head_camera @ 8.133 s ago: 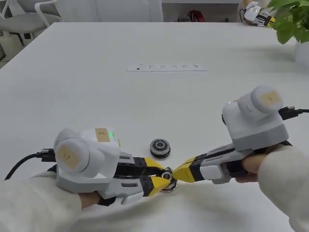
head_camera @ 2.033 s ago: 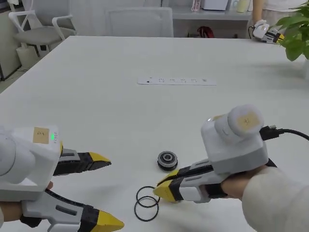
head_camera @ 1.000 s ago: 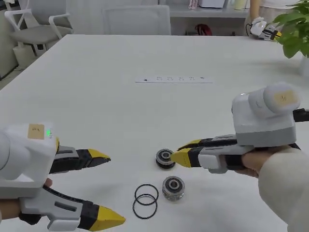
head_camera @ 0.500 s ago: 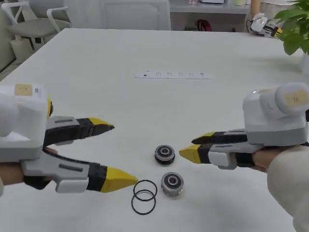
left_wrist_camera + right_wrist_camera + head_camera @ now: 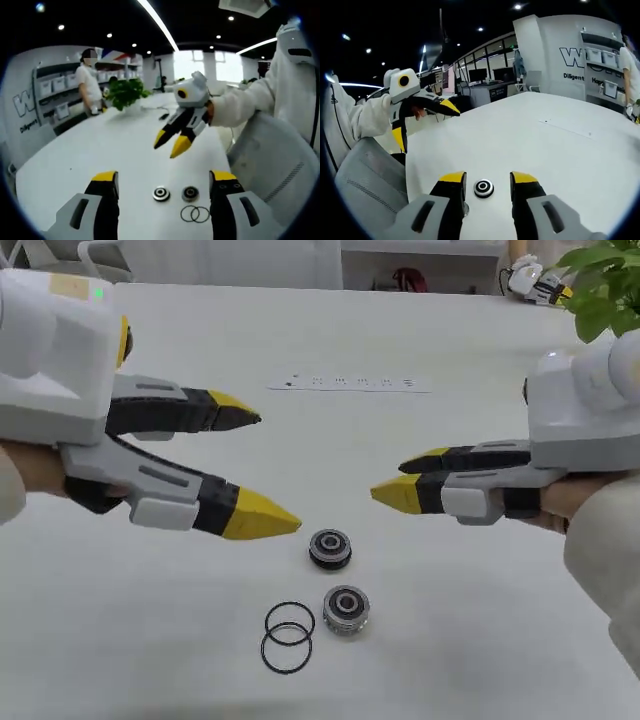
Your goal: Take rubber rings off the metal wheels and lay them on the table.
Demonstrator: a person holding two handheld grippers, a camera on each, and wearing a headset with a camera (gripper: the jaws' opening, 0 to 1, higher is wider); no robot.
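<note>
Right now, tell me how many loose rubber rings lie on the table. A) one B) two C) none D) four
B: two black rubber rings lie overlapping on the table, just beside the nearer metal wheel.

Bright, even overhead light (ceiling strips), soft shadows, fisheye-bent edges.

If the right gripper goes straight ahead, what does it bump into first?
Likely the black-rimmed wheel, which lies straight ahead between the jaws of the right gripper, though how far off it lies is unclear.
</note>
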